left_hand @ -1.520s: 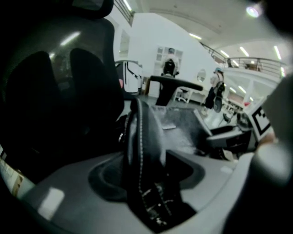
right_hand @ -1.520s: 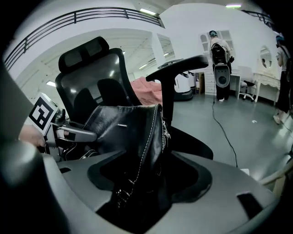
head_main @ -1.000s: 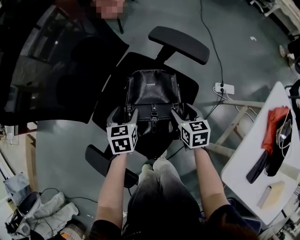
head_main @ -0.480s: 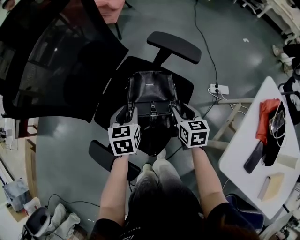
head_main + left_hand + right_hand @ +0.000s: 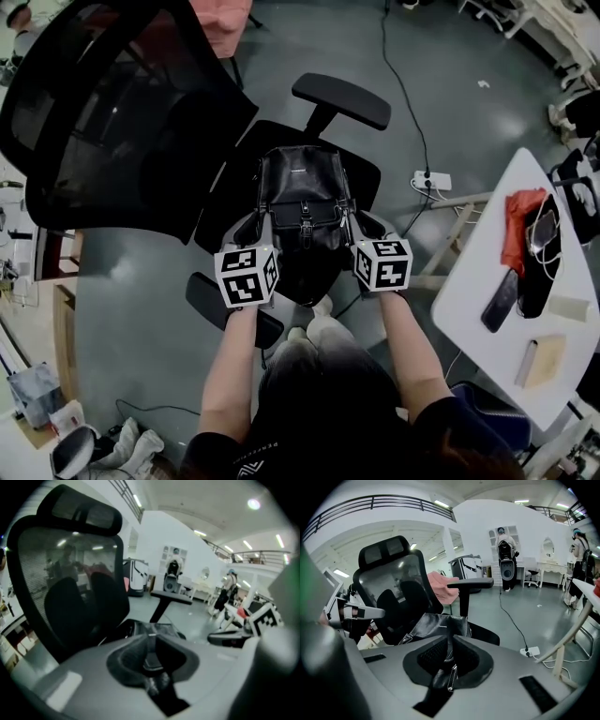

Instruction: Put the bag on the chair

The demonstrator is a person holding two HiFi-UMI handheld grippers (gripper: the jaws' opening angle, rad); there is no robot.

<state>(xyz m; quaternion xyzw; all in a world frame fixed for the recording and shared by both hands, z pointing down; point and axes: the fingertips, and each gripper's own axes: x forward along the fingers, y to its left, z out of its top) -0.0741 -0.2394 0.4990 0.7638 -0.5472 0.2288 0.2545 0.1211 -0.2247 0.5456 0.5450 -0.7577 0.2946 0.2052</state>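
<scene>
Head view: the black leather backpack (image 5: 302, 192) sits on the office chair (image 5: 364, 176) seat, with the left gripper (image 5: 258, 225) and right gripper (image 5: 354, 225) at its near corners. Left gripper view: jaws closing, a strap (image 5: 149, 660) pinched between them. Right gripper view: jaws closing too, pinching a buckled strap, the backpack lying ahead on the chair seat.

Head view overhead; gripper views, perhaps close, face chair (image 5: 112, 131).

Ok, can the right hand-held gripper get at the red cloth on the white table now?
Probably not yet: the right hand-held gripper is closing on a strap of the black leather bag, though nothing blocks the way to the red cloth.
</scene>
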